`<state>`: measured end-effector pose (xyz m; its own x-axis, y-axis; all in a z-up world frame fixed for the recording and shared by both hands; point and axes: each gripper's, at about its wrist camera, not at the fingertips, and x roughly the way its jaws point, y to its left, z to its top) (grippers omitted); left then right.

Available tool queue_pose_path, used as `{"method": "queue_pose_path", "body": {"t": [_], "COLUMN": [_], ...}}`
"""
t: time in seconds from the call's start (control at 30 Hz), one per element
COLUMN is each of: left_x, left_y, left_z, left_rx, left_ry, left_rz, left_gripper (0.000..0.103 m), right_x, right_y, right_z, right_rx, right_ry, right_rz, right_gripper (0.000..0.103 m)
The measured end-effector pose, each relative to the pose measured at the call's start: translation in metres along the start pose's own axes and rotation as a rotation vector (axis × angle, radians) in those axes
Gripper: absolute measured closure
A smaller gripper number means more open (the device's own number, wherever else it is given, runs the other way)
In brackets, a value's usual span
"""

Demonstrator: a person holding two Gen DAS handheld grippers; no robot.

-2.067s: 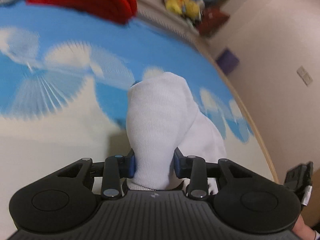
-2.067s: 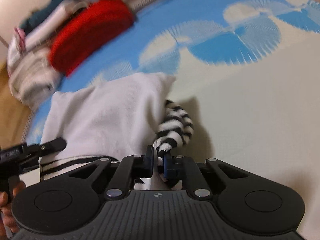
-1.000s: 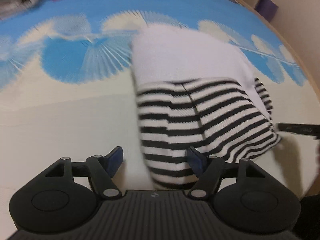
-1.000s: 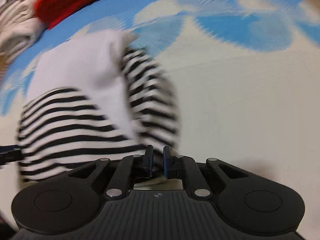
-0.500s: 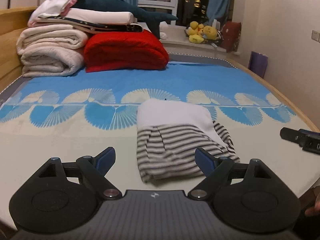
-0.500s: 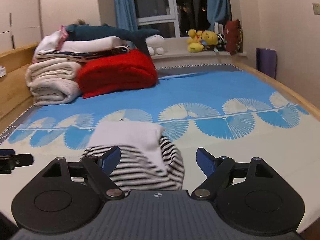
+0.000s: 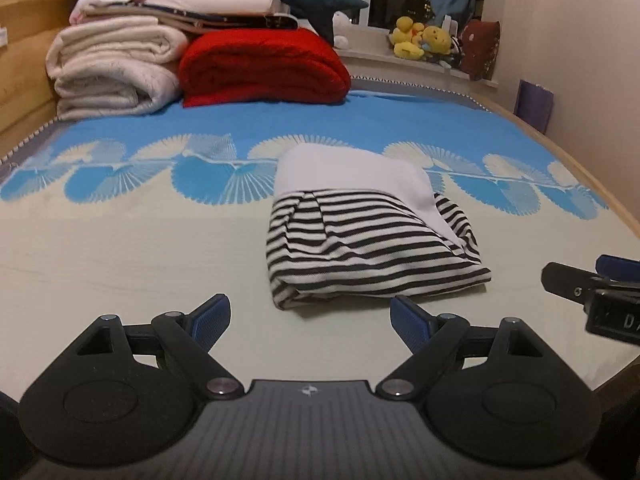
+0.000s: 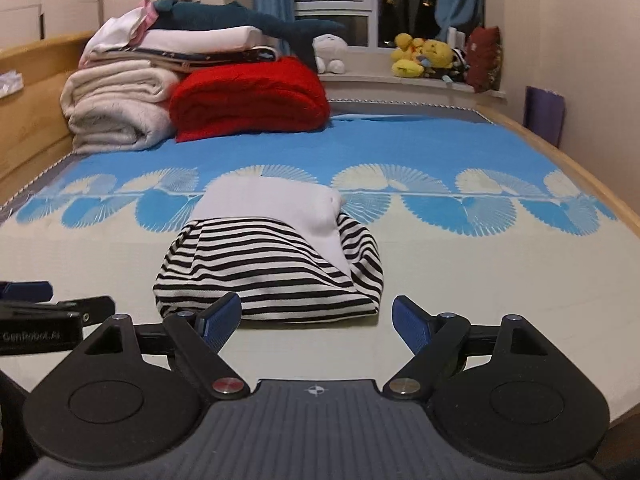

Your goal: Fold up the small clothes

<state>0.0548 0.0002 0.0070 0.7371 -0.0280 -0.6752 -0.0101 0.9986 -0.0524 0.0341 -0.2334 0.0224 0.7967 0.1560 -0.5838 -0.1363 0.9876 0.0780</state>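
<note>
Folded garment [image 7: 360, 236] at centre frame in the left wrist view, flat on the bed [image 7: 120, 240], white half toward the top of the frame, striped half toward the bottom; in the right wrist view [image 8: 276, 264] just left of centre. Left tool [image 7: 310, 316] at lower centre, jaws spread wide after opening within the last second, nothing between them, short of the near striped edge. Right tool [image 8: 318, 318] likewise wide apart after just springing open, empty, its left pad overlapping the striped hem in the picture, though probably hovering above rather than touching; hard to say from this angle. Soft, light knit, limp and easily dragged; no fragility, little slip against rubbery pads. Layers likely to slide and unfold if pinched at one ply only. Best hold judged to be the near striped corners, pinching through all layers, or the thick folded edge at the lower left. Rumpled sleeve at the bundle's right edge likely to spill out when lifted. Fold looks about done.
</note>
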Motion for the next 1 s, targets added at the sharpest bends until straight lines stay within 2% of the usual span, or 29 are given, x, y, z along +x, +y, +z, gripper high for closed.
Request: {"method": "queue_pose_path", "body": {"t": [0.17, 0.23, 0.4, 0.67, 1.0], "left_x": [0.007, 0.009, 0.01, 0.015, 0.016], "left_y": [-0.001, -0.002, -0.002, 0.002, 0.002], "left_z": [0.0, 0.0, 0.001, 0.003, 0.004], "left_rx": [-0.001, -0.011, -0.008, -0.036, -0.045], "left_ry": [0.022, 0.027, 0.012, 0.036, 0.038], "left_rz": [-0.011, -0.011, -0.003, -0.004, -0.002], "left_gripper": [0.011, 0.0, 0.001, 0.001, 0.001], "right_x": [0.004, 0.008, 0.013, 0.019, 0.02], "right_y": [0.003, 0.003, 0.01, 0.024, 0.025], "right_z": [-0.002, -0.001, 0.002, 0.001, 0.003], "right_rx": [-0.004, 0.015, 0.0, -0.045, -0.036], "right_ry": [-0.007, 0.007, 0.004, 0.012, 0.014], "right_rz": [0.008, 0.015, 0.031, 0.045, 0.054], "right_gripper": [0.019, 0.019, 0.019, 0.019, 0.019]}}
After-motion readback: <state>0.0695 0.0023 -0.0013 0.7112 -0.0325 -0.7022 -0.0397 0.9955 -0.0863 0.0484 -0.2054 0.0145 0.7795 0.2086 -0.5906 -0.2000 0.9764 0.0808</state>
